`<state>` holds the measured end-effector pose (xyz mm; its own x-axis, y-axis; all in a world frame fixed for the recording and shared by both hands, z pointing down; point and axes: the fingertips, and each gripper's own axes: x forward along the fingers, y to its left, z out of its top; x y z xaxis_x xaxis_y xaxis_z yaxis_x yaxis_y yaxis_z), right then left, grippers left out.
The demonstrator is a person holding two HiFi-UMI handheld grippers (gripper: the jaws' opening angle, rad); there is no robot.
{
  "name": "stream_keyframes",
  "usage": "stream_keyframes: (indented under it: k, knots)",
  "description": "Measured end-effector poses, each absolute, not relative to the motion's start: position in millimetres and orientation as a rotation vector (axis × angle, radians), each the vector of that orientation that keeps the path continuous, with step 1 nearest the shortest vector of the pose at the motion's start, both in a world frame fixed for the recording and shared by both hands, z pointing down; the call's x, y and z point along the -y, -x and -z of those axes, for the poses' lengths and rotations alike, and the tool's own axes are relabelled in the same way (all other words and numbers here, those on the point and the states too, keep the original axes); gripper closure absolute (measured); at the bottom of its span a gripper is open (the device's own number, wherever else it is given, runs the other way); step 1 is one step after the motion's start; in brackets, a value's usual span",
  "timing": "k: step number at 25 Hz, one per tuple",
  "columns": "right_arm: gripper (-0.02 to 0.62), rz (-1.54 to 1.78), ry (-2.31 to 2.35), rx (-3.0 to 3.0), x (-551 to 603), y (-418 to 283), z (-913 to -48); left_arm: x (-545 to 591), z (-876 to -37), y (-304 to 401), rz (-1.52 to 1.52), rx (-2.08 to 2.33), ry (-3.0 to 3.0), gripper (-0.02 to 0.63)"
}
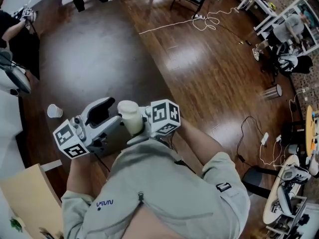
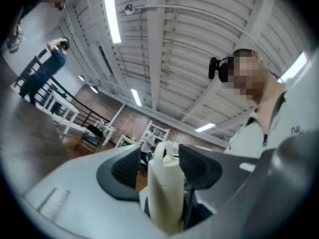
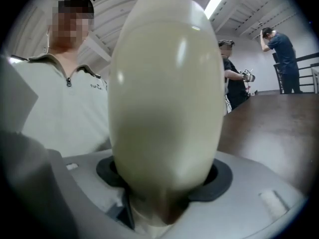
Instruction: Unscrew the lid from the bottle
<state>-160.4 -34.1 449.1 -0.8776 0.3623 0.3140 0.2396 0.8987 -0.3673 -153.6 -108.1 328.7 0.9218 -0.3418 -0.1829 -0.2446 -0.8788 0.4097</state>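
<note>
Bottle (image 3: 167,108), cream rounded plastic: clamped round its body by the right gripper (image 3: 164,176), jaws spread wide (held close before the person's chest (image 1: 164,193)). Its narrow looped top (image 2: 166,183) is flanked by the left gripper (image 2: 162,158), jaws parted, pads not touching it.

I see the cream bottle (image 1: 130,116) clamped aloft in the right gripper (image 3: 164,183), its loop-topped lid (image 2: 166,158) on.

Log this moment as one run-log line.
step: unscrew lid | right gripper: shut on bottle | left gripper: open, bottle's top between jaws | lid: appears on
</note>
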Motion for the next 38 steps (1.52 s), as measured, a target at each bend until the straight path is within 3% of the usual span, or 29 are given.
stream_keyframes:
  k: [4, 6, 17, 22, 32, 38]
  knots:
    - [0.298, -0.418, 0.609, 2.64, 11, 154, -428, 82, -307, 125, 0.322, 0.074, -2.792, 0.306]
    - [0.298, -0.431, 0.688, 2.623, 3, 151, -420, 73, -304, 112, 0.282, -0.04, -2.842, 0.293]
    - [0.298, -0.443, 0.78, 2.551, -11, 142, -423, 63, -303, 87, 0.248, -0.225, -2.866, 0.318]
    - [0.298, -0.32, 0.466, 2.62, 25, 147, -434, 82, -305, 78, 0.204, 0.008, -2.904, 0.303]
    - [0.298, 0.069, -0.739, 2.469, 134, 139, -446, 124, -316, 86, 0.047, 0.985, -3.011, 0.302]
    - [0.298, 0.085, -0.984, 2.409, 144, 128, -456, 126, -326, 85, 0.08, 1.179, -2.919, 0.313]
